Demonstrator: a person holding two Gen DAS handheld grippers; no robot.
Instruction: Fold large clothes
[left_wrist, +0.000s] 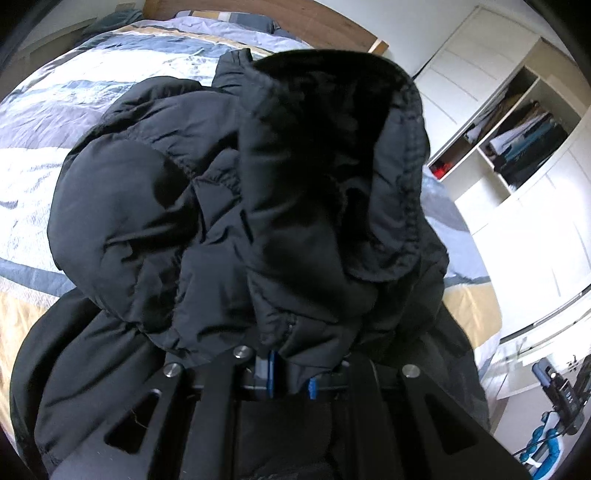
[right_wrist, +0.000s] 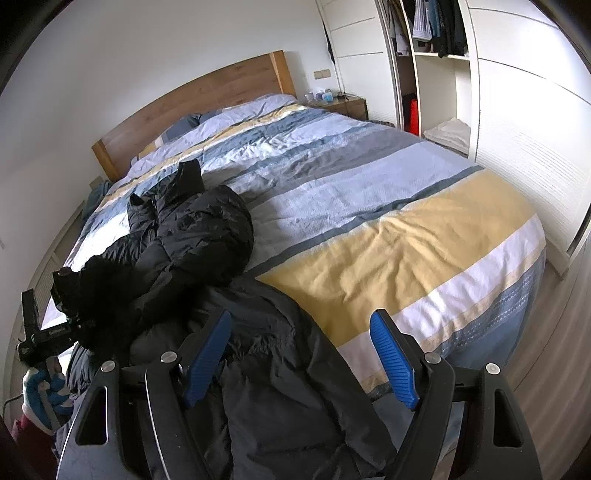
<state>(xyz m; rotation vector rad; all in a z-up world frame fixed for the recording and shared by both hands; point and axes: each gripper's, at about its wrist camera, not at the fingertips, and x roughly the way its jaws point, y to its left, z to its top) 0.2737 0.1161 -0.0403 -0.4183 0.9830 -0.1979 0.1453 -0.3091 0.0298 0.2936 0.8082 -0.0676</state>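
Observation:
A black puffer jacket (left_wrist: 229, 206) fills the left wrist view, bunched up over the striped bed cover (left_wrist: 74, 110). My left gripper (left_wrist: 291, 376) is shut on a fold of the jacket, with its blue pads nearly hidden in the fabric; its hood (left_wrist: 332, 158) hangs right in front of the camera. In the right wrist view the jacket (right_wrist: 192, 236) lies on the near left part of the bed (right_wrist: 388, 229). My right gripper (right_wrist: 301, 354) is open and empty above the jacket's lower part (right_wrist: 288, 387). The left gripper (right_wrist: 70, 295) shows at the left, buried in the jacket.
A wooden headboard (right_wrist: 207, 99) stands at the far end. A white wardrobe (right_wrist: 517, 110) with open shelves runs along the right side of the bed. A bedside table (right_wrist: 343, 105) holds small items. The wood floor (right_wrist: 554, 350) shows at the right.

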